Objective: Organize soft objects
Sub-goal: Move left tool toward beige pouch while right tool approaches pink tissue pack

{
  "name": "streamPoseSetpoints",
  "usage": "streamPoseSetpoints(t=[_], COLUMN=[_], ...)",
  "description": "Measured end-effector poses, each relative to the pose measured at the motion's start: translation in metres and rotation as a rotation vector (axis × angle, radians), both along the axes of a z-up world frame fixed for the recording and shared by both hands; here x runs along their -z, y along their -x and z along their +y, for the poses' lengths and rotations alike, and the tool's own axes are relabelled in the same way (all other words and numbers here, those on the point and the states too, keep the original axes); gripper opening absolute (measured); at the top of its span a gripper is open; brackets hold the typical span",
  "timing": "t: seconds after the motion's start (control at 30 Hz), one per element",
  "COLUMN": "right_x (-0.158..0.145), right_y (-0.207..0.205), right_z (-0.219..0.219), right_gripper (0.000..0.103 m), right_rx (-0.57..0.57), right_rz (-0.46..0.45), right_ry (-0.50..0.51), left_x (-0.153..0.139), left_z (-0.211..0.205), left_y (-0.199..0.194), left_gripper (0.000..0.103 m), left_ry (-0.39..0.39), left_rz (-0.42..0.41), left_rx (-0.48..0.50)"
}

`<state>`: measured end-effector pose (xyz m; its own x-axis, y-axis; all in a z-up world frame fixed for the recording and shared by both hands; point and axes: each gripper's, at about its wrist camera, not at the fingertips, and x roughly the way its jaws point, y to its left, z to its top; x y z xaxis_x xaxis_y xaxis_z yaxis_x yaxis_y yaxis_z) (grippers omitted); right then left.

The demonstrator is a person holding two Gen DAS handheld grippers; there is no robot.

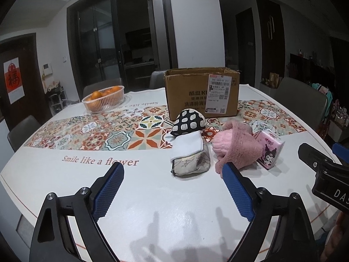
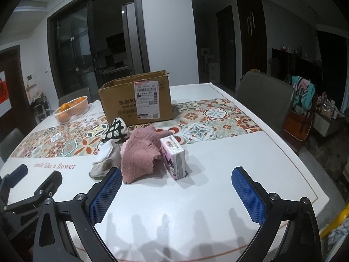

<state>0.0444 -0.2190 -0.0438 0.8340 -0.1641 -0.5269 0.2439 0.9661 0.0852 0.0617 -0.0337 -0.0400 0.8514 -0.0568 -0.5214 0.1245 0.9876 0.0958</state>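
The white table (image 1: 65, 174) with a band of multicoloured tile pattern and the printed words "Smile like a flower" carries all items. At its far middle stands the open brown cardboard box (image 1: 201, 93) with a white shipping label on its front face. To the far left sits a pale plastic basket (image 1: 103, 101) holding oranges (image 1: 97, 95).

The soft objects lie in a cluster in front of the box, toward the right half of the left wrist view:
- the pink knitted garment (image 1: 236, 146), crumpled, at the centre of the cluster and touching the tissue pack to its right;
- the beige fabric pouch with a branch print (image 1: 192, 162), nearest the left gripper, with a folded white cloth (image 1: 187, 146) resting on top of it;
- the black-and-white patterned fabric pouch (image 1: 188, 122), just in front of the box;
- the pink tissue pack with a cartoon figure (image 1: 270, 150), standing on its edge (best seen in the right wrist view (image 2: 174, 158)).

The left gripper (image 1: 173, 187) hovers over bare table near the cluster; its jaws stand wide apart and hold nothing. The right gripper (image 2: 176, 193) is likewise spread wide and empty, with the tissue pack ahead of it.
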Motion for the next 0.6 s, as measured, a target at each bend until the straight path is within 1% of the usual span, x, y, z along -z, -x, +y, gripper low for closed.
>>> streamPoseSetpoints(t=[0.13,0.3,0.5,0.6], right_x=[0.005,0.011,0.025,0.032], right_y=[-0.013,-0.03,-0.052,-0.06], right_z=[-0.002,-0.004,-0.012,-0.016], right_gripper=[0.102,0.098,0.091,0.088], right_rx=[-0.004,-0.004,0.001,0.003], right_rz=[0.007,0.019,0.055,0.074], right_ry=[0.014,0.02,0.002,-0.013], left_x=[0.008,0.018,0.034,0.042], left_z=[-0.003,-0.006,-0.016,-0.021], left_y=[-0.016,-0.035,-0.058,-0.068], left_gripper=[0.09,0.085,0.077,0.076], left_ry=[0.014,0.024,0.012,-0.001], left_rz=[0.029,0.065,0.113,0.135], left_rx=[-0.004,-0.015,-0.014,-0.008])
